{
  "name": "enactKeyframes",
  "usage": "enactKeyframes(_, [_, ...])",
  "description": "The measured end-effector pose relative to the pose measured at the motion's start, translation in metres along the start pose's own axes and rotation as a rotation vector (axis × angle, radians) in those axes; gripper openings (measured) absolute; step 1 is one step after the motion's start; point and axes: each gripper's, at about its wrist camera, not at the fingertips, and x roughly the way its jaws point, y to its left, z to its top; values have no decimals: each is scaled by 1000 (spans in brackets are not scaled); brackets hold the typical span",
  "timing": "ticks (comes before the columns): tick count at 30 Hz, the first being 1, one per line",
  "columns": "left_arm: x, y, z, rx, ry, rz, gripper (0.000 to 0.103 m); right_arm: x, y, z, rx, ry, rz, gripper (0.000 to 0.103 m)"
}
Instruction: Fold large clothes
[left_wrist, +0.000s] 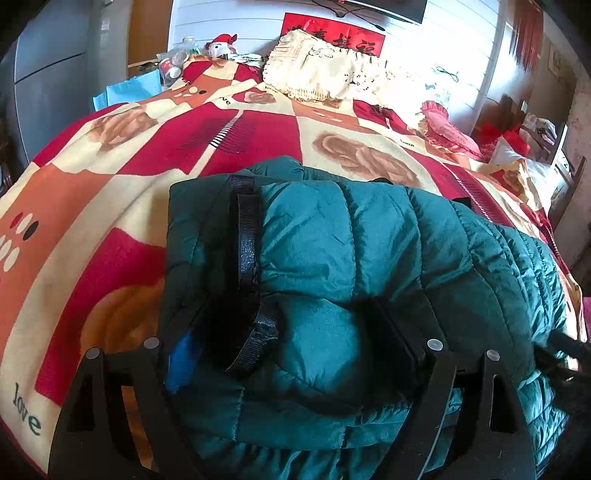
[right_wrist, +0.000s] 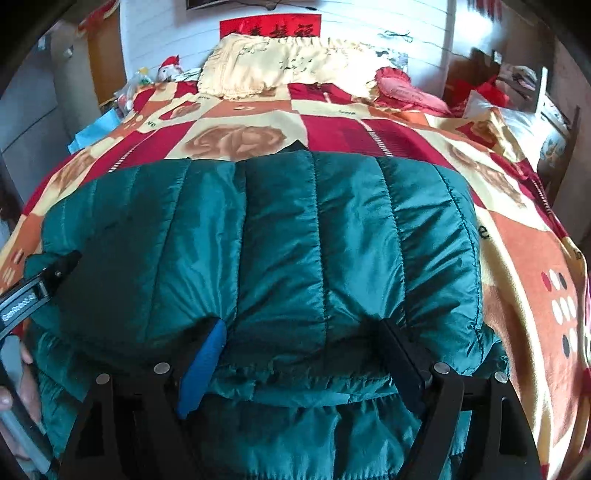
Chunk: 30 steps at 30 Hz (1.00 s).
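Both tools are sitting wide open over the teal quilted puffer jacket, which is lying folded into a thick bundle on the bed w/ the red, orange and cream rose-print blanket.

Right tool: jaws spread wide, straddling the near folded edge of the jacket, fabric bulging up btwn them. Pads look to be touching the cloth at the sides, not pinching it. Left tool: also wide, resting over a puffy fold, w/ a black webbing strap running up from beside its left finger. Nothing clamped in either, as far as I'm seeing.

My read: the fold is mostly made and I'm pressing/settling it. To do it well I'm thinking: keep both tools level and push down evenly so trapped air is squeezing out w/o the top layer sliding off; keep the strap tucked, not snagging a finger; line up the near edges before letting go, since slick padded nylon will likely spring back open.
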Motion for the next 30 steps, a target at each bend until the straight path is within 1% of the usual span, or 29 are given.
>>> enactKeyframes(1, [0,0,0,0,0,0,85,-3,-3,0,4,-3,14,81])
enactKeyframes(3, [0,0,0,0,-1,0,85,-20,-15,3,33,-55,36,81])
enactKeyframes(5, [0,0,0,1,0,1,85,-31,-28,6,64,-99,20,81])
enactKeyframes(7, [0,0,0,0,0,-1,86,-33,-42,11,102,-111,-1,81])
enactKeyframes(8, [0,0,0,-1,0,0,86,-30,-49,14,122,-103,-12,81])
enactKeyframes(10, [1,-1,0,3,3,-3,89,-14,-62,17,155,-60,-31,81])
enactKeyframes(12, [2,-5,0,19,8,8,91,13,-69,16,152,28,-60,83])
enactKeyframes(14, [4,-7,1,32,16,24,91,21,-75,14,168,28,-39,84])
enactKeyframes(18, [-2,-5,3,33,32,20,91,3,-71,13,139,17,-67,83])
enactKeyframes(20, [-15,-3,3,44,28,24,91,-13,-69,7,127,2,-68,83])
enactKeyframes(22, [-29,-1,1,56,8,40,91,-27,-66,2,103,-12,-67,83])
enactKeyframes(24, [-47,2,-2,64,0,34,91,-43,-63,-5,73,-30,-92,83])
enactKeyframes(26, [-62,5,-5,67,-5,30,91,-52,-61,-9,57,-35,-97,83])
enactKeyframes(30, [-95,15,-20,73,-18,25,91,-75,-59,-24,72,-56,-79,83])
